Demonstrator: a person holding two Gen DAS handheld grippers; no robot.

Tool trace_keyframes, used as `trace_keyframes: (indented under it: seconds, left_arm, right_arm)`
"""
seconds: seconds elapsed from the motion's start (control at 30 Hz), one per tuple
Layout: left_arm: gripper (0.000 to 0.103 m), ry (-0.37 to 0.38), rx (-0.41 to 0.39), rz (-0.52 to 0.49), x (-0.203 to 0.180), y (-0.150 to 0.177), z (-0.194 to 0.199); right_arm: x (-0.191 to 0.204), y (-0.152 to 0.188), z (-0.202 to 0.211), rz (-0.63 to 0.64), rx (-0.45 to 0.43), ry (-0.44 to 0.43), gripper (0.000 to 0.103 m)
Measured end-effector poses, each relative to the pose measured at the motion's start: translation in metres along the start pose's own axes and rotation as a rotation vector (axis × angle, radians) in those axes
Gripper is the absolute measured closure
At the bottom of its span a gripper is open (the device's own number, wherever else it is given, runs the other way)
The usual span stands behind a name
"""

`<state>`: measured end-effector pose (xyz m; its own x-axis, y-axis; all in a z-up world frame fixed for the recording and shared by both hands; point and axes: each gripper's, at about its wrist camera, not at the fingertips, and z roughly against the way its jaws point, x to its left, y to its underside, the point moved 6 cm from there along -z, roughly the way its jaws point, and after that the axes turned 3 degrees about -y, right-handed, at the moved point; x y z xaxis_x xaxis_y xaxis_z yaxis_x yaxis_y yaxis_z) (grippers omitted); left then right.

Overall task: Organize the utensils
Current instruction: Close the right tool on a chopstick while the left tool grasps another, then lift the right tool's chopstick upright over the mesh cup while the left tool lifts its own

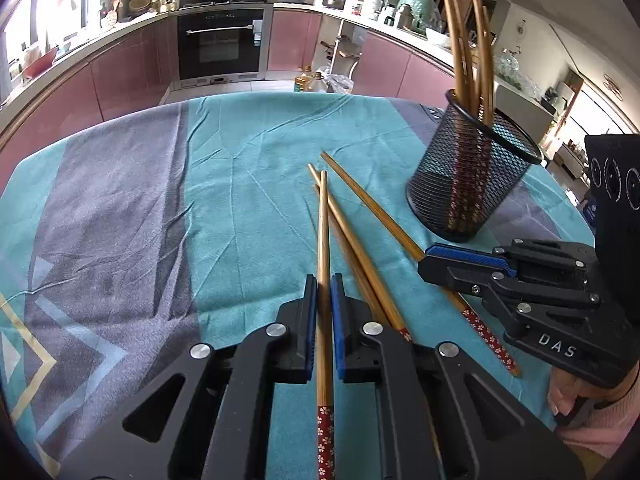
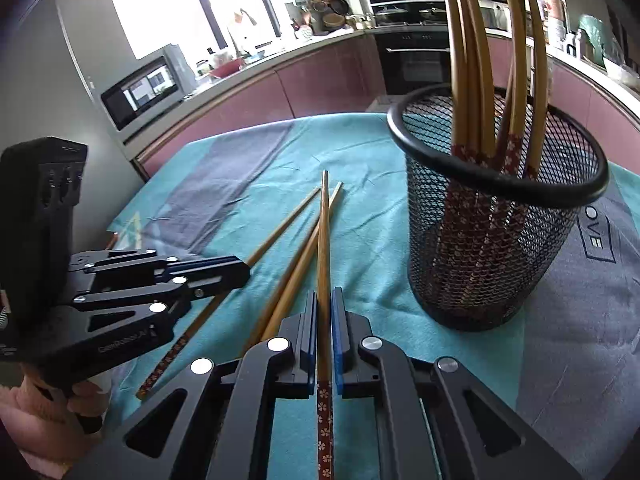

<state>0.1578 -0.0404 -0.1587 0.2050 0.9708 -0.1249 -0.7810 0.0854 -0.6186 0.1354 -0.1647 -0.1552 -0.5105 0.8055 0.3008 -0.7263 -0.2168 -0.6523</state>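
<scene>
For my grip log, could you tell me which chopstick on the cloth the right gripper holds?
The chopstick nearest the cup; the right gripper is shut on it alone.

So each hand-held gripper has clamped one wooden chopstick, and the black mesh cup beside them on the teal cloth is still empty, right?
Not quite: the black wire-mesh cup is not empty. The right wrist view shows several wooden chopsticks with red flowered ends standing in it. The rest holds: the left hand-held gripper and right hand-held gripper each clamp one chopstick over the teal cloth.
</scene>
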Motion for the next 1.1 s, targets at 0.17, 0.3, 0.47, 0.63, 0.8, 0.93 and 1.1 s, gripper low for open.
trace_keyframes:
  seconds: [0.17, 0.3, 0.47, 0.63, 0.8, 0.93, 1.1]
  left_arm:
    - [0.095, 0.024, 0.023, -0.031, -0.007, 0.006, -0.003]
    - [0.095, 0.029, 0.05, -0.05, -0.009, 0.008, -0.009]
    - [0.093, 0.052, 0.057, -0.052, -0.009, 0.004, -0.01]
    - [0.095, 0.043, 0.054, -0.035, -0.008, 0.002, -0.011]
    - [0.095, 0.062, 0.02, -0.028, -0.012, -0.004, 0.001]
    - [0.096, 0.083, -0.021, -0.031, -0.014, -0.012, 0.017]
    - [0.095, 0.121, -0.072, -0.039, -0.02, -0.021, 0.038]
  right_arm:
    - [0.006, 0.005, -0.003, 0.035, 0.042, -0.014, 0.097]
    - [0.006, 0.007, -0.009, 0.033, 0.066, -0.007, 0.095]
    - [0.006, 0.004, -0.017, 0.031, 0.067, 0.002, 0.095]
    - [0.006, 0.002, -0.013, 0.033, 0.051, -0.005, 0.097]
    - [0.006, -0.003, 0.008, 0.029, -0.005, -0.017, 0.097]
    - [0.005, -0.008, 0.027, 0.02, -0.051, -0.03, 0.097]
    - [0.005, -0.011, 0.045, 0.019, -0.091, -0.04, 0.097]
